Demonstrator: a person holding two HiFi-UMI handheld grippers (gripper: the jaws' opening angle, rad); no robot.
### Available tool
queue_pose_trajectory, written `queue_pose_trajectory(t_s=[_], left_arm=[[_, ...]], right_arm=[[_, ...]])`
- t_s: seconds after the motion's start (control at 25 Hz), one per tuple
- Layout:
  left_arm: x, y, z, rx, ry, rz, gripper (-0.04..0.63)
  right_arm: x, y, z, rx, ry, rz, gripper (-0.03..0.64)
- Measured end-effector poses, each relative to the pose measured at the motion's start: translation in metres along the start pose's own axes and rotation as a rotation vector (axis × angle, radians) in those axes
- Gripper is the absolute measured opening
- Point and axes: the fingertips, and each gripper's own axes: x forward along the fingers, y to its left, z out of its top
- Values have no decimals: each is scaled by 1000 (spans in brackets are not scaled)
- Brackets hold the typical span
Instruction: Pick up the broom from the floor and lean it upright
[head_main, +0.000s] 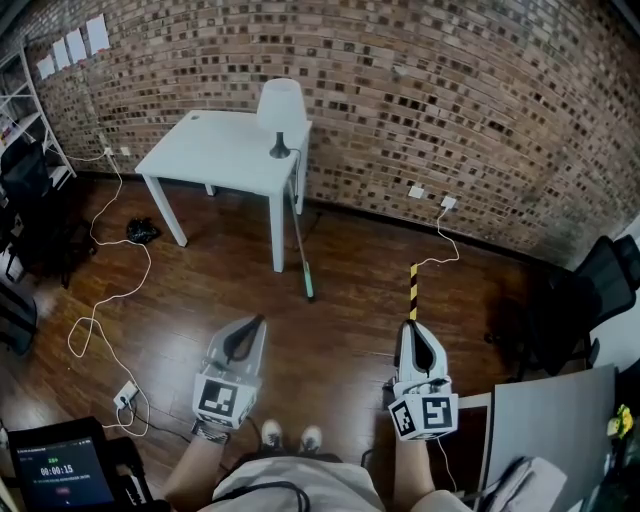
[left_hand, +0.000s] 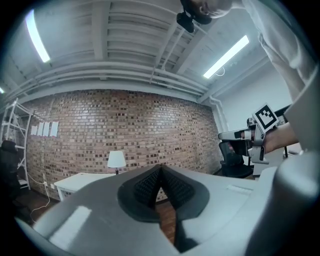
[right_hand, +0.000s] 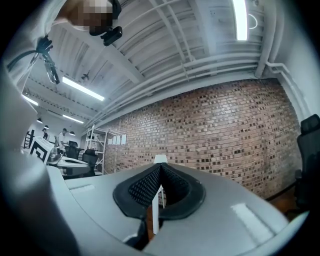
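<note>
The broom (head_main: 299, 235) stands nearly upright, its thin handle leaning on the front right corner of the white table (head_main: 215, 150). Its green end (head_main: 308, 285) rests on the wooden floor. My left gripper (head_main: 256, 322) is held level low in the head view, well short of the broom, shut with nothing in it. My right gripper (head_main: 411, 326) is level beside it to the right, also shut and empty. In the left gripper view the dark pads meet at the tip (left_hand: 160, 168). The right gripper view shows the same at its own tip (right_hand: 160, 165).
A white lamp (head_main: 281, 110) stands on the table's right end. White cables (head_main: 110, 290) loop over the floor at left to a power strip (head_main: 125, 395). A yellow-black strip (head_main: 412, 290) lies ahead of my right gripper. A black chair (head_main: 580, 300) and grey desk (head_main: 545, 420) stand at right.
</note>
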Motion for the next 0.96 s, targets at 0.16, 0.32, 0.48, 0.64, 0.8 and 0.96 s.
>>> queue_pose_trajectory(t_s=[0.16,0.32,0.48,0.64,0.8,0.96], left_arm=[[-1,0,-5,-2,5,5,0],[2,2,-6,-4,13,6,0],[4,1,-5,-8,1,7,0],[7,1,-4,-6,9,6,0],[11,-2,-2,-4,12,5,0],[9,-4,-2,3,12,8,0]], right_arm=[[1,1,-5,-6,11,6,11],[2,1,-5,-2,18,6,11],[1,-1,-7,7,12,9,11],[4,1,-6,-15,18,16,11],[6,-1,-6,-22,24,21,11],[2,-2,-10,-23,27,22,11]])
